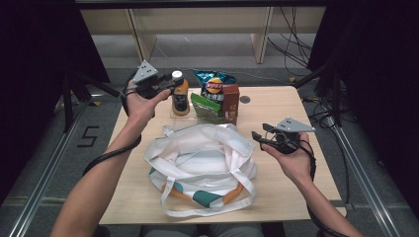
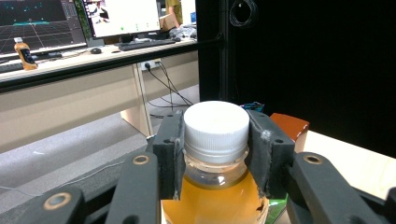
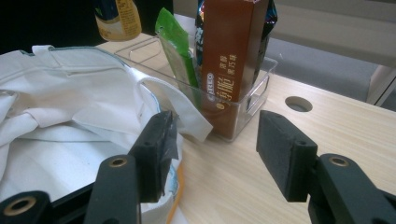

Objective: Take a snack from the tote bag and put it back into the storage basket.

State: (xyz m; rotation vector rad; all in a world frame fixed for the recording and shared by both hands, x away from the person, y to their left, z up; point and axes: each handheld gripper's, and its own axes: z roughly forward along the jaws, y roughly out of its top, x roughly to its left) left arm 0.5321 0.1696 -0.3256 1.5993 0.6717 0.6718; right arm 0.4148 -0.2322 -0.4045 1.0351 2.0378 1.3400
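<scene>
Two grippers are up, and only my left gripper (image 1: 165,85) has work in it: its jaws are clamped on the neck of the juice bottle (image 1: 180,97), pads (image 2: 170,154) pressed just under the white cap (image 2: 215,125). The bottle stands upright at the left end of the clear tray (image 3: 254,100) at the back of the table (image 1: 276,187), beside the green packet (image 1: 206,106), the chip bag (image 1: 214,84) and the brown carton (image 1: 230,102). I judge the step is lifting it out for the white tote bag (image 1: 200,165) — so I'd rise straight up until the base clears the tray wall before swinging toward me, keeping the bottle vertical since a neck grip lets it pivot. My right gripper (image 1: 261,138) hovers with jaws apart and nothing between them, just beside the bag's right edge; I could use it to hold the mouth open. Room above is free — the packet crowds the bottle's right side, and the bag's straps lie loose near the table's front edge.
</scene>
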